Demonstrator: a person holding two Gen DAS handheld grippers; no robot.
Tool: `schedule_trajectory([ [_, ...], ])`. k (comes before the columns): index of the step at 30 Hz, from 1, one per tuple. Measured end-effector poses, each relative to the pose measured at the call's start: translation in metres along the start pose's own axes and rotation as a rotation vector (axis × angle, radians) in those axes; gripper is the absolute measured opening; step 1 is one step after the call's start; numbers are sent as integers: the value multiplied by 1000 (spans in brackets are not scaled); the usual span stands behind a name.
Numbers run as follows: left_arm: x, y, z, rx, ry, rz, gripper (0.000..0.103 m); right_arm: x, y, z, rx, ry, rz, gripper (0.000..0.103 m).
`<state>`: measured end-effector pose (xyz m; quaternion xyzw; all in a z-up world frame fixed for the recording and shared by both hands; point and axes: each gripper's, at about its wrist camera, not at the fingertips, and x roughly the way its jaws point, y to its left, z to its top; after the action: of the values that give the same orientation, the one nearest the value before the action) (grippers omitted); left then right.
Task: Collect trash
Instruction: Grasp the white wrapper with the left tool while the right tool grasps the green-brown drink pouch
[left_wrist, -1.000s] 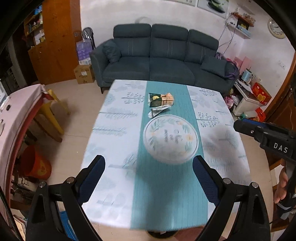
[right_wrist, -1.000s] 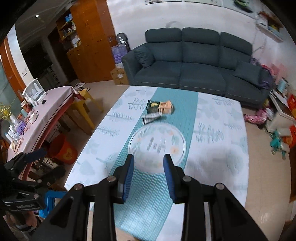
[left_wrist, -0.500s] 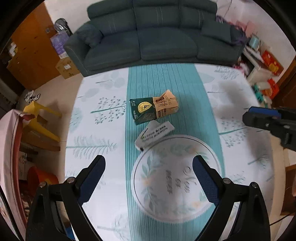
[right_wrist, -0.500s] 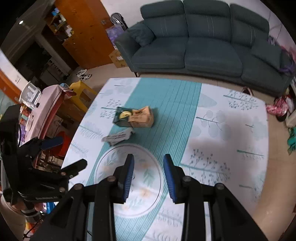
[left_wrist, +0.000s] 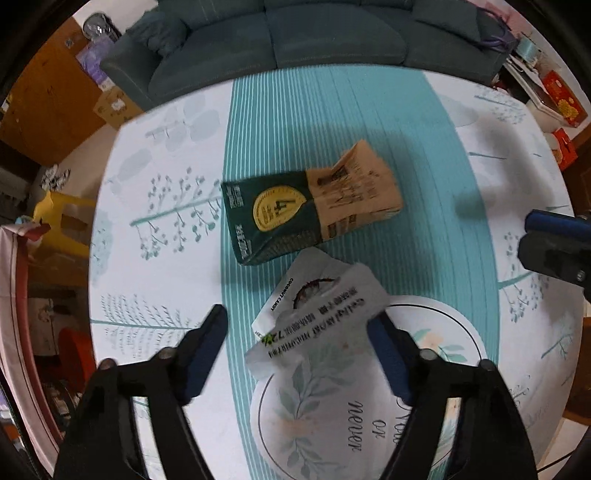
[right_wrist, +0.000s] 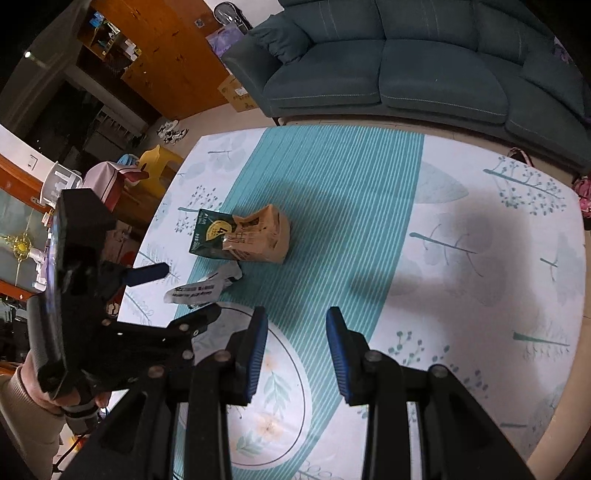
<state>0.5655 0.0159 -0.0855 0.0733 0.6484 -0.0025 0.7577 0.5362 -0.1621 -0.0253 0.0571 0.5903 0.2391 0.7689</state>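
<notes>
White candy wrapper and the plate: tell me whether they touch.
Touching. The left wrist view shows the white candy wrapper lying with its lower end overlapping the plate; its rim disappears under the wrapper.

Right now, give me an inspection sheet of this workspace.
Surface: tablecloth with teal runner.
Job's things: white wrapper overlapping the plate rim; crushed carton just beyond it.
Clutter: nothing seen.
Grippers: left gripper jaws straddle the wrapper and have just been closing, left pad not yet on it; right gripper jaws part open, empty, above the plate.
Cables: nothing seen.
Surroundings: sofa, yellow stool.
</notes>
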Motion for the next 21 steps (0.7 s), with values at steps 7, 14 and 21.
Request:
schedule_trajectory([
  [7, 20, 7, 2, -57, 37, -56, 36, 13, 1, 8, -38, 24, 15, 33],
  [14, 17, 15, -6, -128, 7, -81, 19, 21, 17, 19, -137, 13, 7, 33],
  [21, 4, 54, -37, -298, -27, -111, 17, 34, 43, 38, -244, -1, -8, 33],
])
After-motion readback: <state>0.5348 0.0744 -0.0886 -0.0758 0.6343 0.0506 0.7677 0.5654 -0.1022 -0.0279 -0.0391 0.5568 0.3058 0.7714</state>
